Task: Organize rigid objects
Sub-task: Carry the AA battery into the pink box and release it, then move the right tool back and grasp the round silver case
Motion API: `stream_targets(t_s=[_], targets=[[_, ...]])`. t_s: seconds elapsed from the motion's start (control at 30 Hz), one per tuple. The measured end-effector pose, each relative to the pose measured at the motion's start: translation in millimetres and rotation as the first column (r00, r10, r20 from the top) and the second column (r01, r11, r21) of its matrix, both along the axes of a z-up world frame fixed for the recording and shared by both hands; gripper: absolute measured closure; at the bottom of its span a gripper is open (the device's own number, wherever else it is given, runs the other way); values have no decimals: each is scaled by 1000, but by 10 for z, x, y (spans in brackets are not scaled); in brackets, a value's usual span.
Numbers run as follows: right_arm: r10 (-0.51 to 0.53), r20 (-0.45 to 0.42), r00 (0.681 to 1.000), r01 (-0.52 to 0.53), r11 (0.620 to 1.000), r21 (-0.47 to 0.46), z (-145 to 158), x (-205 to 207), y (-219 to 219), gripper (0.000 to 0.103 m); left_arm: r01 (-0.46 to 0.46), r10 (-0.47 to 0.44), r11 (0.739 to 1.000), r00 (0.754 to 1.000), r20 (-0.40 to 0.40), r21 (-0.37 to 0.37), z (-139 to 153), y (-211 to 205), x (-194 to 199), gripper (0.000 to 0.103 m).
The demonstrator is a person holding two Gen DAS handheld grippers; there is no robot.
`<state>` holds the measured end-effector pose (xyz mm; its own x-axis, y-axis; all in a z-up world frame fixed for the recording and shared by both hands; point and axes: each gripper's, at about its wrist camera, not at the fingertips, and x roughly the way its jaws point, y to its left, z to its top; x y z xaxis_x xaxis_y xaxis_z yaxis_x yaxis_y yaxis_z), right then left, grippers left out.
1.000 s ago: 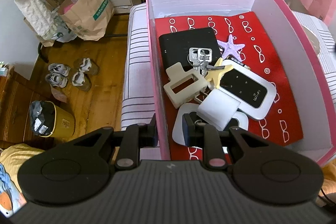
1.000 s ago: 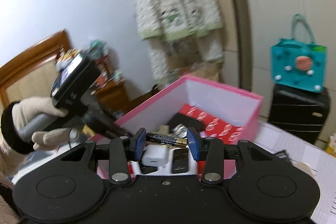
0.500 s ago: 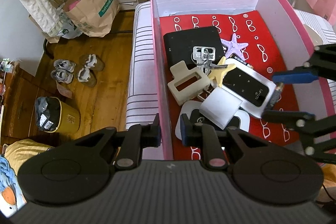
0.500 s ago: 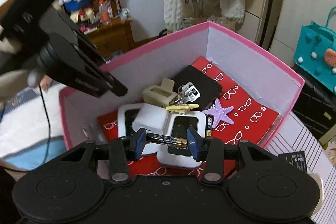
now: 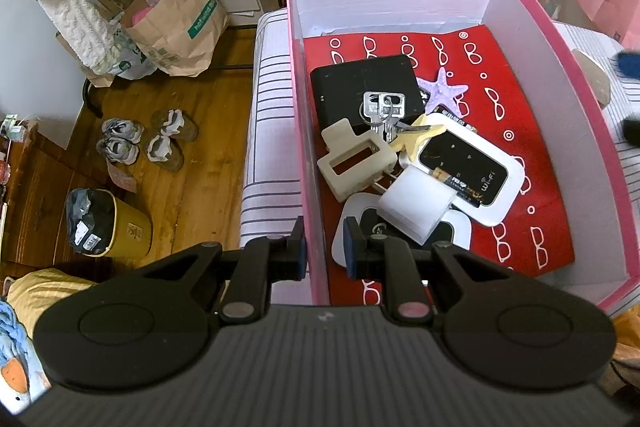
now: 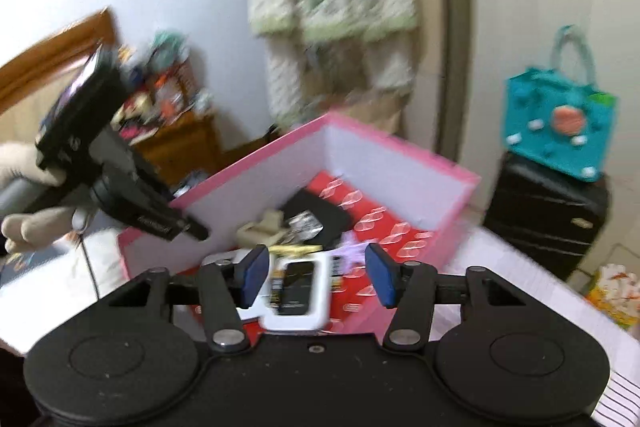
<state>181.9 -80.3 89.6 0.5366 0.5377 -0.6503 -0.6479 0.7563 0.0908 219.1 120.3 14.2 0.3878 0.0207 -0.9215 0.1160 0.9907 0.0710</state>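
The pink box filled the left wrist view, sitting on a striped cloth, red patterned liner on its floor. And the left gripper was clamped on the box's near wall, one pad outside and one inside, holding it steady.

In the pile: a black case at the back, a white-rimmed WiFi router toward the right, a second white device at the near wall with a white charger cube on it. Then the beige hair clip, the keys, a purple starfish, a yellow starfish. Smallest of all, the battery lay across the router's face, touching the cube.

The right gripper was empty, its jaws opening with nothing between them, in a blurred view above the box's near corner.

The risks, as I judged them: the battery is round and rested on a smooth, tilted screen, so a nudge to the box could roll it under the pile. A sharp tug from the clamped hand could shift the whole heap.

Against a second ago, the battery had left the right gripper's pads and landed in the box, and those pads stood wider. The left grip hadn't budged.
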Motion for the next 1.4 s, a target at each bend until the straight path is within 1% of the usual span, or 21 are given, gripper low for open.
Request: stream_targets(t_s=[0.1,0.23,0.3,0.43,0.53,0.6,0.7,0.8,0.9,0.97,1.0,1.07,1.1,1.13,1.2,1.33,1.4], targets=[[-96,30,995,95,995,8,55,-82,-386,42,12,-12,1000,1000,21,19,7,-42,-39,86],[-230,8,973,230,973,-5,-40,-72,-860,42,14,-14,1000,1000,21,4,15,-16,-44,86],[-287,0,958,287,958,-17,-148,-67,-1056,41,13,-13,1000,1000,23,-4,20,-3,-41,86],[-358,-12,934,358,934,-24,-432,-51,-1328,40,14,-13,1000,999,32,-15,20,8,-52,86],[-386,-26,922,385,923,-26,-617,0,-1450,40,12,-11,1000,999,34,-18,18,19,-50,86],[-386,-33,922,384,922,-41,-737,51,-1474,40,9,-8,1000,999,36,-18,18,21,-51,86],[-355,-9,935,352,930,-102,-870,92,-1436,40,5,-5,1000,999,41,-18,20,23,-56,86],[-325,-12,946,322,939,-118,-949,142,-1392,39,0,1,1000,999,42,-22,22,19,-49,86],[-312,-15,950,308,944,-121,-1016,240,-1354,29,1,0,1000,999,42,-20,23,10,-42,86],[-295,-5,956,291,946,-146,-1080,317,-1320,28,2,-1,1000,999,41,-22,22,17,-45,86],[-291,4,957,287,943,-169,-1125,362,-1297,26,4,-3,1000,999,39,-23,22,17,-42,86],[-283,40,958,284,931,-228,-1226,437,-1244,20,11,-11,1000,999,34,-26,21,25,-30,86],[-243,73,967,254,927,-276,-1305,461,-1194,15,13,-12,999,999,30,-30,21,33,-19,86],[-210,126,970,237,935,-263,-1330,455,-1194,13,15,-14,999,1000,27,-33,23,36,-11,85],[-168,152,974,203,945,-257,-1355,513,-1203,11,20,-19,999,999,33,-29,25,24,-15,85],[-203,83,976,216,956,-198,-1347,642,-1247,11,24,-23,999,999,40,-35,26,29,-27,85],[-209,80,975,220,959,-178,-1361,641,-1223,11,25,-23,999,999,41,-38,23,36,-30,85]])
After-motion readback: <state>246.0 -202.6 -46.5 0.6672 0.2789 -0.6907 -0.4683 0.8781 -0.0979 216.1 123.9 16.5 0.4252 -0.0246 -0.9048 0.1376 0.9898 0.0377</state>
